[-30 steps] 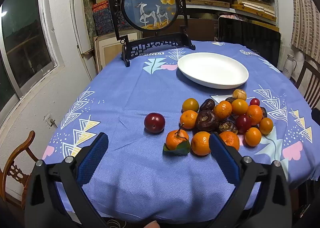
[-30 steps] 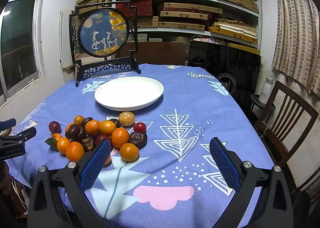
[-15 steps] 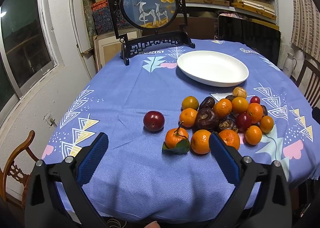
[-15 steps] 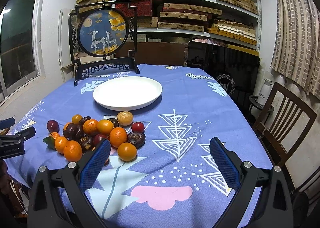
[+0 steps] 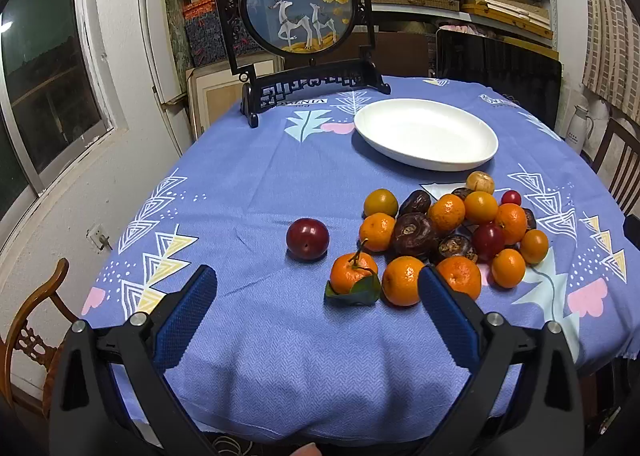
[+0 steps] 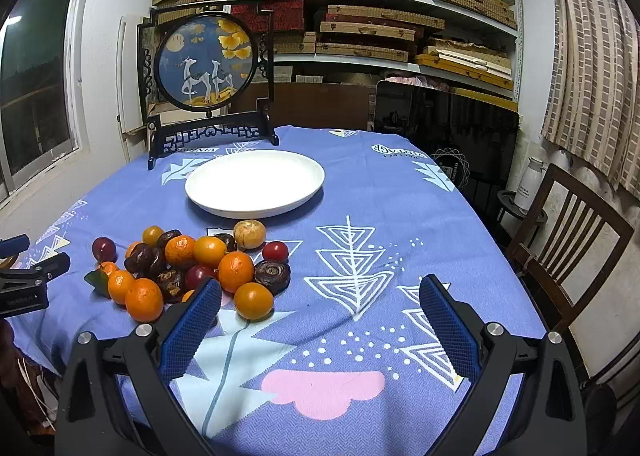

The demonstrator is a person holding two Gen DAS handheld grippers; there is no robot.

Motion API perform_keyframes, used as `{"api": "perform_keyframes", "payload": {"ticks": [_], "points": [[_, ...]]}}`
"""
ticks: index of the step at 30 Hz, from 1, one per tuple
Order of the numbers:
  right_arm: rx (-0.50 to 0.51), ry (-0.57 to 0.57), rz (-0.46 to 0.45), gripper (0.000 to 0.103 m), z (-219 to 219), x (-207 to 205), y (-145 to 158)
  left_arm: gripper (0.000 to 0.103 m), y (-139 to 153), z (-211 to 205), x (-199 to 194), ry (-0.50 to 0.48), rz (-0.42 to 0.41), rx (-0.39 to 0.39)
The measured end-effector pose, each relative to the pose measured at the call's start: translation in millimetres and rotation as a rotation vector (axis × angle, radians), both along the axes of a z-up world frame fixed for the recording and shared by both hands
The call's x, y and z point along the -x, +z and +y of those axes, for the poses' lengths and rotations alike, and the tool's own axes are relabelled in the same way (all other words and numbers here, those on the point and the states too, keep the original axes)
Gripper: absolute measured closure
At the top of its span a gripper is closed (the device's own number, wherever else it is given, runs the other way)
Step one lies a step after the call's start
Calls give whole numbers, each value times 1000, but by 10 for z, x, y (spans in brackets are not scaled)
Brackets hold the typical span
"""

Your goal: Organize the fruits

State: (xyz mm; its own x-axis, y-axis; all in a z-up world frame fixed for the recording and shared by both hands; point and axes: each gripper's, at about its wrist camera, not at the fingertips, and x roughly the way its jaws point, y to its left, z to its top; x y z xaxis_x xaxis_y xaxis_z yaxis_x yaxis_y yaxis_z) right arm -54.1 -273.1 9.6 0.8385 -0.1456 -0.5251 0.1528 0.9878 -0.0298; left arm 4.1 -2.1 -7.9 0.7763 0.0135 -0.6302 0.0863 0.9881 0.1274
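- Right now the left gripper [image 5: 316, 292] hangs low in the frame with its blue pads spread wide and nothing between them; the right gripper [image 6: 320, 302] is equally wide and empty.
- Nothing is on the white plate [image 5: 426, 133] yet, which sits in the upper right of the left wrist view, beyond the fruit; judging by this, the sorting has not started.
- Most fruit sits in one tight heap [image 5: 448, 232] at centre right, oranges, dark wrinkled fruits and small red ones touching each other.
- A single dark red plum [image 5: 307, 238] lies apart, to the left of the heap, and looks like the easiest first pick.
- The leafy mandarin [image 5: 353, 274] is at the near edge of the heap, touching the orange beside it.
- Likely risk: closing on a fruit inside the heap would nudge its neighbours, and round fruit could roll across the blue tablecloth [image 5: 248, 175] toward the table edge.
- Another risk: squeezing off centre on a smooth round fruit may squirt it out of the pads.
- In the right wrist view, the right gripper's left pad already overlaps the near side of the heap [image 6: 192, 268], so a careless advance could scatter it; the two tools could also collide there.
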Motion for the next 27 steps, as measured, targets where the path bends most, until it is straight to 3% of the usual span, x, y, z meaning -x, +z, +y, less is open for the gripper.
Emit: {"api": "perform_keyframes", "payload": {"ticks": [27], "points": [[3, 4, 8, 4, 10, 14, -65, 5, -77, 21, 18, 3, 12, 4]]}}
